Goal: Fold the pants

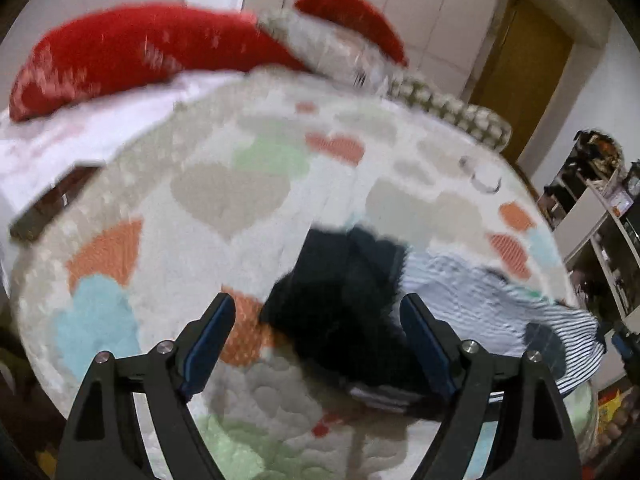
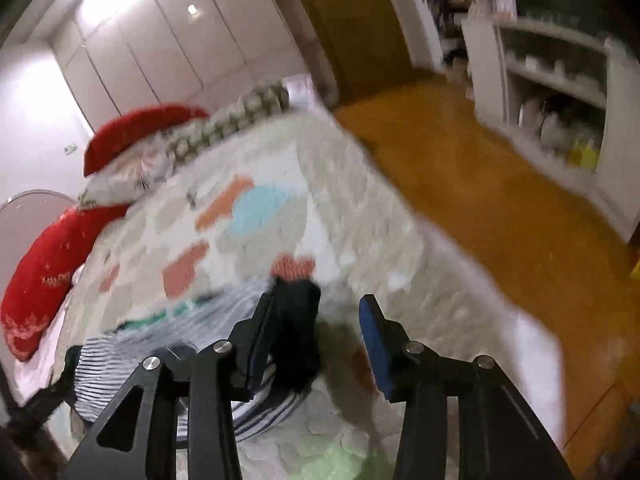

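Dark navy pants (image 1: 340,304) lie bunched on the heart-patterned bedspread (image 1: 224,192), between and just beyond the fingers of my left gripper (image 1: 318,316), which is open above them. In the right wrist view a dark fold of the pants (image 2: 296,320) hangs against the left finger (image 2: 260,332) of my right gripper (image 2: 316,320). That gripper is open, with a wide gap to its right pad. Both views are motion-blurred.
A striped blue-and-white garment (image 1: 500,312) lies right of the pants, also in the right wrist view (image 2: 168,344). Red pillows (image 1: 132,52) and a patterned cushion (image 1: 440,104) sit at the bed's head. Wooden floor (image 2: 480,208) and a white shelf unit (image 2: 560,92) lie to the right.
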